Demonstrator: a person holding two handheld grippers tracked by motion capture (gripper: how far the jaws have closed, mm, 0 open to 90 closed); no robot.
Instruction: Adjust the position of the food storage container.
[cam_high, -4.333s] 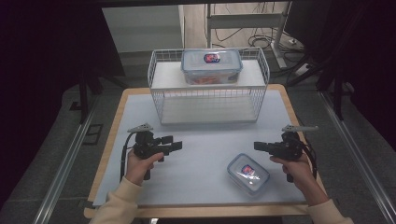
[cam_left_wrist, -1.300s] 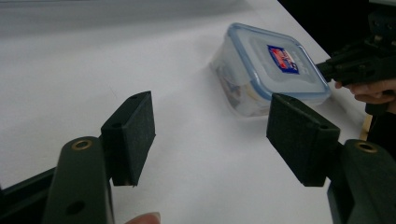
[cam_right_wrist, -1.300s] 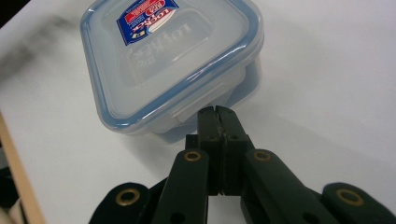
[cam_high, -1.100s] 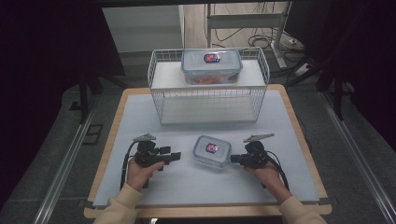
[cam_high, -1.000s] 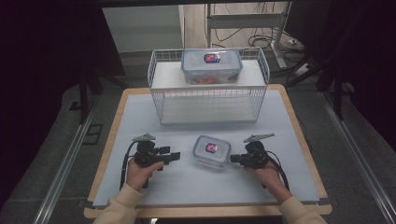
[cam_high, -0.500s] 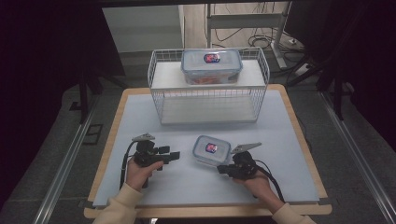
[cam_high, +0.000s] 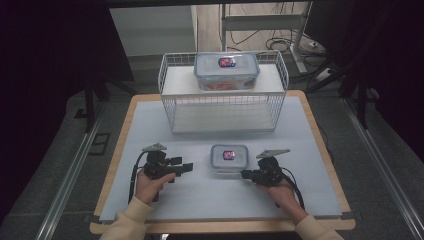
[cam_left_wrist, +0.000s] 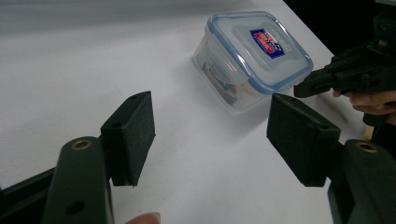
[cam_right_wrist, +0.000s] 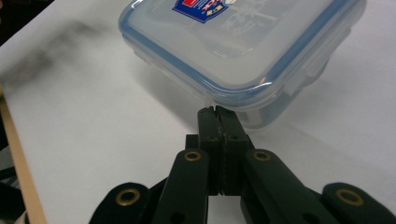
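1. High view: my left tongs (cam_high: 184, 167) rest on the table (cam_high: 150, 130), jaws apart with nothing between them, pointing across at the small box (cam_high: 229, 157). The box sits between my two tools, a bit ahead of both. My right tongs (cam_high: 246, 174) lie just beside its near right corner, jaws together. Beyond the box stands the wire basket (cam_high: 167, 87) with a bigger box (cam_high: 226, 70) on its shelf, well apart from either tool.

2. Left gripper view: the pads (cam_left_wrist: 132, 126) stand wide over bare table, and the box (cam_left_wrist: 252, 58) lies ahead and to the right of them, not yet between them. The right tongs' closed tip (cam_left_wrist: 303, 88) comes in at the box's far edge. I judge that to take the box here I should swing right and go forward until both pads flank its walls.

3. Right gripper view: my jaws are pressed tight together, clamped on nothing, and their tip (cam_right_wrist: 216, 111) sits right at the lid's blue rim (cam_right_wrist: 224, 84), under the edge. If I'm nudging, I should push low and slowly, so the box slides instead of tipping.
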